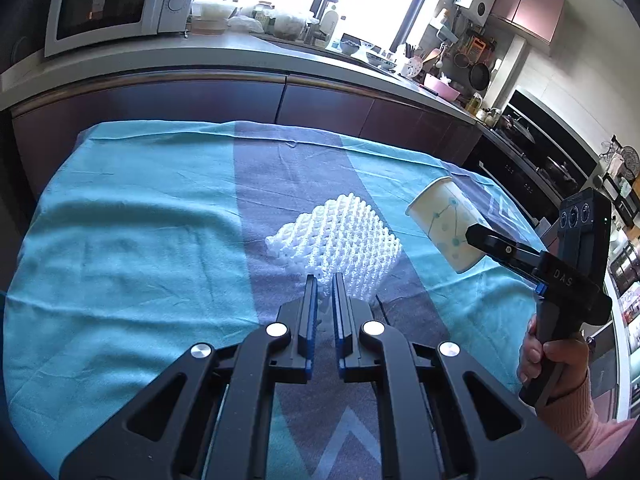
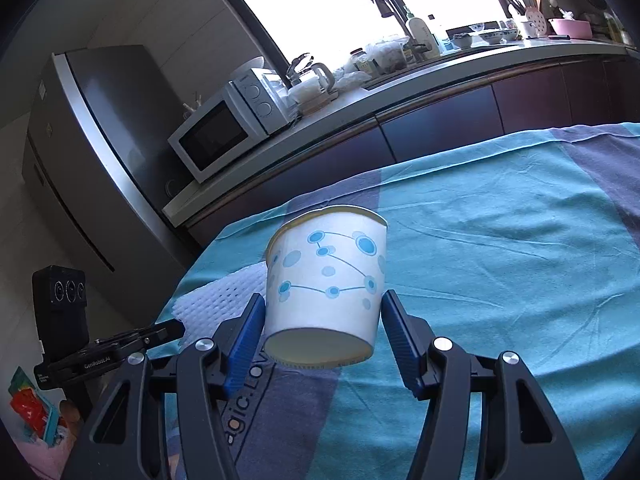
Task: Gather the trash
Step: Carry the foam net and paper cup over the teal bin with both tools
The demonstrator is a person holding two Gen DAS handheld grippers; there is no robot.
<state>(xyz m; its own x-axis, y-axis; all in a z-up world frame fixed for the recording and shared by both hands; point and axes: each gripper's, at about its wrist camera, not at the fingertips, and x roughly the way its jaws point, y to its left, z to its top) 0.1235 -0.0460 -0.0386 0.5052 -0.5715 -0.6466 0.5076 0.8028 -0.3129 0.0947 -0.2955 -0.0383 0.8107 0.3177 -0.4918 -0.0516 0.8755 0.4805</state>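
Note:
A white foam fruit net (image 1: 344, 236) lies bunched on the teal and grey tablecloth (image 1: 140, 220). My left gripper (image 1: 325, 284) is shut on its near edge, with white foam showing between the blue pads. In the right wrist view the net (image 2: 224, 292) sits at the left behind the left gripper (image 2: 176, 330). My right gripper (image 2: 322, 308) is shut on a white paper cup (image 2: 328, 272) with blue dots. The cup is held off the cloth, tilted, with its base toward the camera. In the left wrist view the cup (image 1: 444, 224) hangs at the right in the right gripper (image 1: 474, 236).
A kitchen counter (image 1: 240, 56) with a microwave (image 1: 108, 4) and many small items runs behind the table. A dark fridge (image 2: 80, 140) stands at the left. A person's hand (image 1: 556, 360) in a pink sleeve holds the right gripper's handle.

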